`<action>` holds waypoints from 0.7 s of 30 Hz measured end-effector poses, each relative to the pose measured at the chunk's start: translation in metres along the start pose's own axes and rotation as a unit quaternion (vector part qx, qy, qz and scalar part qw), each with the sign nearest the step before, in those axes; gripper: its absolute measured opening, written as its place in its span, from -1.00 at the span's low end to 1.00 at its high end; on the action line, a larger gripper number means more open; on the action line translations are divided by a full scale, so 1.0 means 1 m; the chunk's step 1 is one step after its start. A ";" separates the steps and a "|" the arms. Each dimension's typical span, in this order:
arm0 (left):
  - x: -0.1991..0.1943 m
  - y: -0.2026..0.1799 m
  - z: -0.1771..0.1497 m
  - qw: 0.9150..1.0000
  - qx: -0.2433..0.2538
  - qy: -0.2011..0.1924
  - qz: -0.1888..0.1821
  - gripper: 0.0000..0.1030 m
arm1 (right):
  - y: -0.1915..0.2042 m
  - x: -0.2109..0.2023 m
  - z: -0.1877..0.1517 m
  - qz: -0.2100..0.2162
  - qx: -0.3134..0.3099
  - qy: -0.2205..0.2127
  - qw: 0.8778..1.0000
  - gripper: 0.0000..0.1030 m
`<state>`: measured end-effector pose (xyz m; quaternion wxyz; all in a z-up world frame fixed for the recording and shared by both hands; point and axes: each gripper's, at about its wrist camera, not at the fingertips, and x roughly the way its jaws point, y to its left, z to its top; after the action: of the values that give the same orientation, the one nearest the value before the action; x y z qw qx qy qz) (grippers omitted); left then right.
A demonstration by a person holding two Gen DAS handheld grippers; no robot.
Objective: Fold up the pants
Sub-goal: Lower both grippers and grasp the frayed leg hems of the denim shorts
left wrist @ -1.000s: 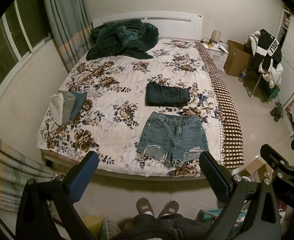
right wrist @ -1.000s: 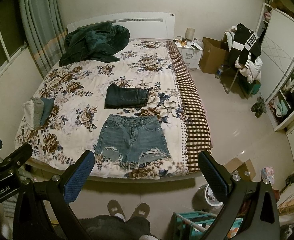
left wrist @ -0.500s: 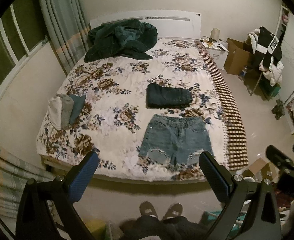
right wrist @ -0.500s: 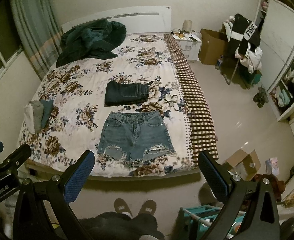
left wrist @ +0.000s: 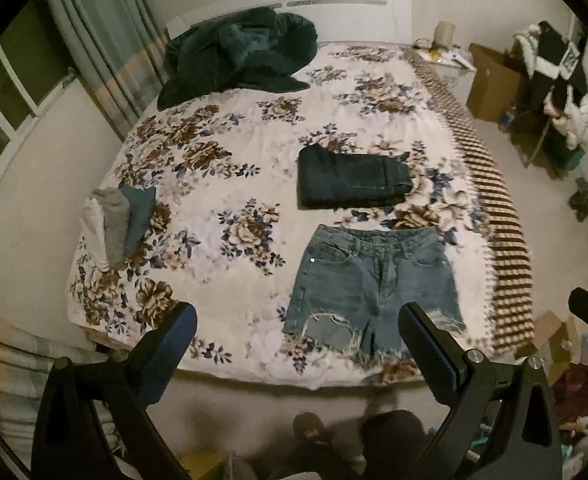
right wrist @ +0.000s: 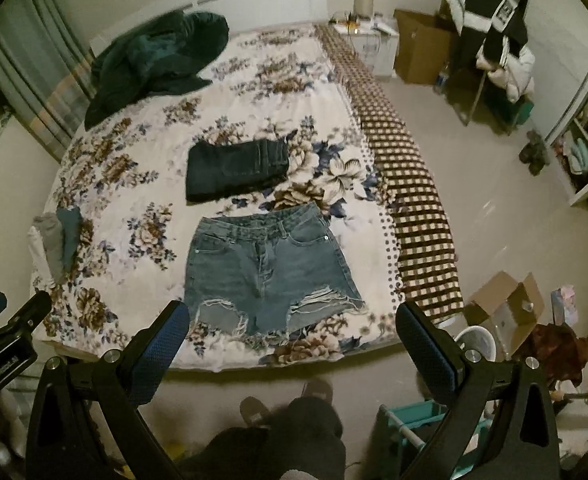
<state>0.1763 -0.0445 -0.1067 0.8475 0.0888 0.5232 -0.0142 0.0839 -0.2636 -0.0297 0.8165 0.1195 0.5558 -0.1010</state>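
Note:
Light blue ripped denim shorts (left wrist: pixel 374 280) lie flat near the foot edge of a floral bed (left wrist: pixel 222 184), waistband toward the headboard; they also show in the right wrist view (right wrist: pixel 270 268). Dark folded jeans (left wrist: pixel 350 178) lie just beyond them, also seen in the right wrist view (right wrist: pixel 234 168). My left gripper (left wrist: pixel 298 336) is open and empty, held above the foot of the bed. My right gripper (right wrist: pixel 294 336) is open and empty too, beside it to the right.
A dark green blanket (left wrist: pixel 238 56) is heaped by the headboard. Small folded clothes (left wrist: pixel 118 220) sit at the bed's left edge. A checked blanket (right wrist: pixel 410 188) hangs on the right side. Cardboard boxes (right wrist: pixel 506 312), a bin and a clothes-laden chair (right wrist: pixel 494 48) stand on the floor at right.
Both grippers have moved closer to the bed, so the shorts look larger. Both stay open. The clothes have not moved.

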 end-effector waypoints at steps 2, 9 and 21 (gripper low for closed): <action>0.021 -0.009 0.009 1.000 -0.004 0.013 0.006 1.00 | -0.016 0.036 0.019 0.006 0.001 0.021 1.000 1.00; 0.123 -0.065 0.029 0.994 -0.054 0.084 0.032 1.00 | -0.070 0.175 0.103 0.042 -0.030 0.091 0.994 1.00; 0.321 -0.252 -0.053 0.971 -0.049 0.229 -0.054 1.00 | -0.153 0.411 0.154 0.046 -0.092 0.188 0.977 1.00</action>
<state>0.2454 -0.2616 -0.4493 0.7067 0.0191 0.7071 -0.0137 0.3231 -0.4695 -0.3712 0.7088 0.0861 0.7001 0.0121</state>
